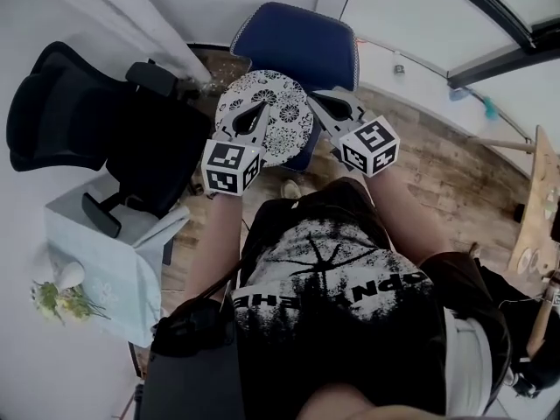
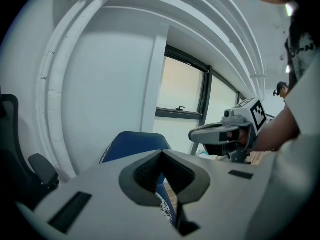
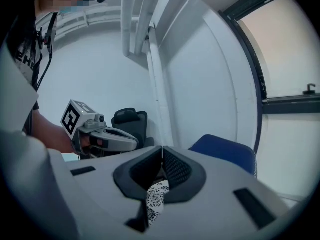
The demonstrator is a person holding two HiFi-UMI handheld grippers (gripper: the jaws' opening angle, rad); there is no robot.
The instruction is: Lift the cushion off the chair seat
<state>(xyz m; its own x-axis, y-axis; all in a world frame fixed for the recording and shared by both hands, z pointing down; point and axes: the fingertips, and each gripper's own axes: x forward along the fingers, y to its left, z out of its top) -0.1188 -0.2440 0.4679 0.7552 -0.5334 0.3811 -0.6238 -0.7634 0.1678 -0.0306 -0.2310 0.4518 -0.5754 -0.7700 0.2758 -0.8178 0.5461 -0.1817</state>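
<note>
Nearest the lens, my left gripper (image 1: 256,116) and right gripper (image 1: 317,105) each pinch one side of the patterned cushion (image 1: 287,125), a two-sided grip that holds it level at upper centre, apparently clear of the blue chair (image 1: 302,46) beneath.

your left gripper (image 1: 262,106) and right gripper (image 1: 313,97) side by side out front, tipped slightly downward, forearms (image 1: 217,234) stretched forward, each pair of jaws pinched tight on the cushion (image 1: 284,125)
</note>
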